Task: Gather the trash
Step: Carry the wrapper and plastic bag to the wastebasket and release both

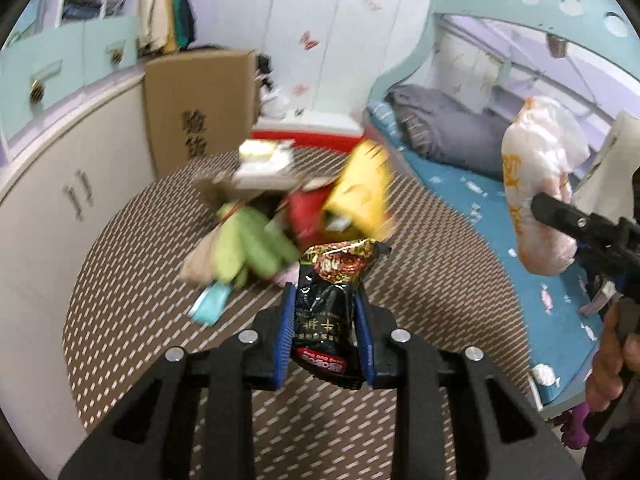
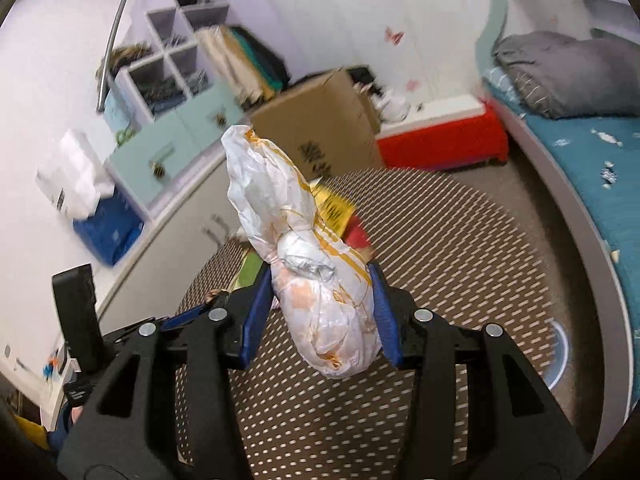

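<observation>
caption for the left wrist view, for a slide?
Left gripper clamps a black snack wrapper above a blurred trash pile on the patterned rug.

In the left wrist view, the left tongs [image 1: 326, 332] at lower centre clamp a black foil snack packet [image 1: 330, 300]. Behind it, mid-frame, a blurred heap of yellow, red and green wrappers [image 1: 304, 208] lies on the brown dotted round worktop [image 1: 440, 280]. A brown cardboard box [image 1: 200, 108] stands upper left; the blue-sheeted bed [image 1: 480, 200] runs along the right. The right tongs [image 2: 320, 320] clamp a crumpled white-and-orange plastic bag [image 2: 316, 272] above that worktop.
</observation>
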A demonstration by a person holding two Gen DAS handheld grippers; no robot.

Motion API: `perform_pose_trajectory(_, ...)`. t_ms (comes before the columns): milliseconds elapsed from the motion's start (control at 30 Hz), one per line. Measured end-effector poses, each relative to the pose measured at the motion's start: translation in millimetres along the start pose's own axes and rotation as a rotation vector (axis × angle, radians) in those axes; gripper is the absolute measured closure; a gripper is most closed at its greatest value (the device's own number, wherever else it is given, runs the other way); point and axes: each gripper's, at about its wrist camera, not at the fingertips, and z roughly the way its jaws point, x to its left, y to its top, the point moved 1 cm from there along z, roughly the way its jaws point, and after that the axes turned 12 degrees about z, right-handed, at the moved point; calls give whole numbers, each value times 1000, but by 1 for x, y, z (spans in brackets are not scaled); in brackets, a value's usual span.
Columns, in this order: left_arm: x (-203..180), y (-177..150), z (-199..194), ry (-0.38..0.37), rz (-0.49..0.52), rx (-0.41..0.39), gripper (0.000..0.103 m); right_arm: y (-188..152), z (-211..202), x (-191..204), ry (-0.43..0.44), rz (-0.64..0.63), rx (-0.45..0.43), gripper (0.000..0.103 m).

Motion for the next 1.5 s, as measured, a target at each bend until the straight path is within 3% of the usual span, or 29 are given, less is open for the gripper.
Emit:
perform_pose_trajectory(300,-90,74,16,-157,105,-98,76,52,-55,-67,-106,115,-172,56)
perform_pose_trajectory(600,-163,118,63,-278,139,-86,76,74,-86,-146,-217,241,-264,56)
perform_pose_trajectory(900,-230,134,144,-377,179,31,76,59,-55,-255,-329,464,-199,56)
perform_pose_trajectory(1067,-267,132,187,-408,218,116,76,46,-27,-297,-357,564,-142,56)
perform_pose_trajectory(1267,-301,122,250,-416,247,253,76,28,2,-338,-378,666,-82,56)
perform_pose_trajectory(1500,-313,103,295,-419,280,375,76,12,24,-371,-396,758,-35,56)
